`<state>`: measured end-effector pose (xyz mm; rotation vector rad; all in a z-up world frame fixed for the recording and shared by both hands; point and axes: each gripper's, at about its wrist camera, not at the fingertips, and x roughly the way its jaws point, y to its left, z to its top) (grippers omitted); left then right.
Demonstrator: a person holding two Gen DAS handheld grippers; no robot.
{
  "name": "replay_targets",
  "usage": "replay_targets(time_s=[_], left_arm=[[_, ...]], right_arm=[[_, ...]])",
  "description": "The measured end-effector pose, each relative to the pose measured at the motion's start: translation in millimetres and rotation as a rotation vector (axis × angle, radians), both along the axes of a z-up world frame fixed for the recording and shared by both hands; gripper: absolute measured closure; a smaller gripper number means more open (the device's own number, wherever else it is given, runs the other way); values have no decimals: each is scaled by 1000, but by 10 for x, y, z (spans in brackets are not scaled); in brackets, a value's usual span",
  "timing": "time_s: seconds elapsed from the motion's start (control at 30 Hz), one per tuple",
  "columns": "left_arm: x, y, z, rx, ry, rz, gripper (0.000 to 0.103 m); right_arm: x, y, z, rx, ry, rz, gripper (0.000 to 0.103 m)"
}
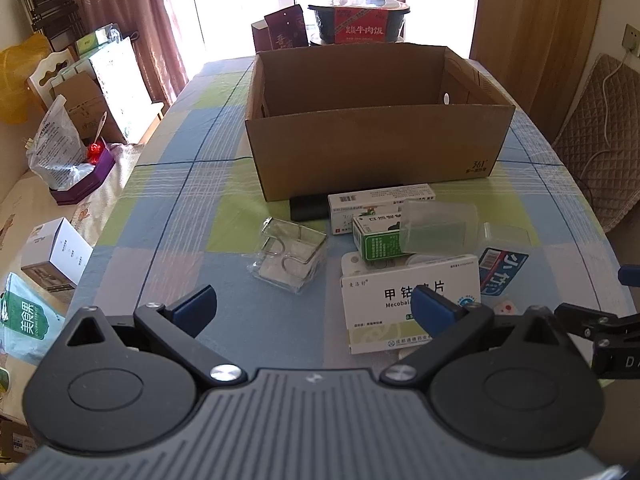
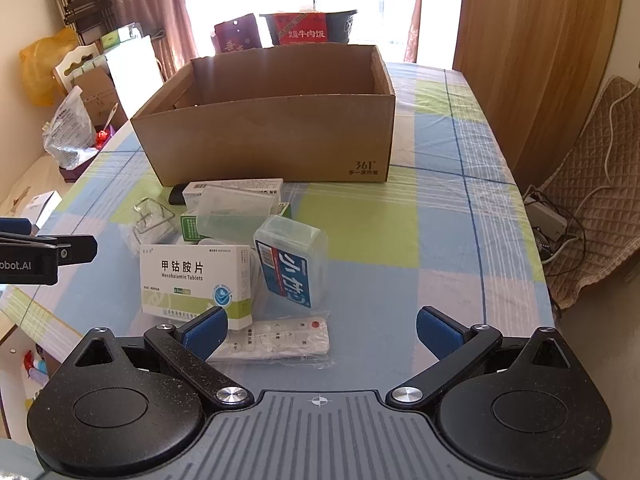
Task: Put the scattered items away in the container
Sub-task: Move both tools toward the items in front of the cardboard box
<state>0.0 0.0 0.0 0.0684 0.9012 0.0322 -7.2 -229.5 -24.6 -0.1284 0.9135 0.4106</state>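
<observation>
An open cardboard box stands on the checked tablecloth, with a heap of items in front of it. The heap holds a white Mecobalamin tablet box, a clear case with a blue label, a green-and-white box, a long white box, a frosted plastic box, a clear acrylic holder, a black item and a white remote. My left gripper hovers open before the heap. My right gripper is open above the remote.
A dark food tub and maroon cartons stand behind the box. Bags and boxes crowd the bench left of the table. A quilted chair with cables stands on the right. Bare tablecloth lies right of the heap.
</observation>
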Motion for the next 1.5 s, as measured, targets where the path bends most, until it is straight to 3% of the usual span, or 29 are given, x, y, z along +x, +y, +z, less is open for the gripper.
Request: replay_targets(time_s=[1.5], left_arm=[[-260,49,-28,-13,28,8,1]], right_arm=[[-140,35,21,-12,-9,16,0]])
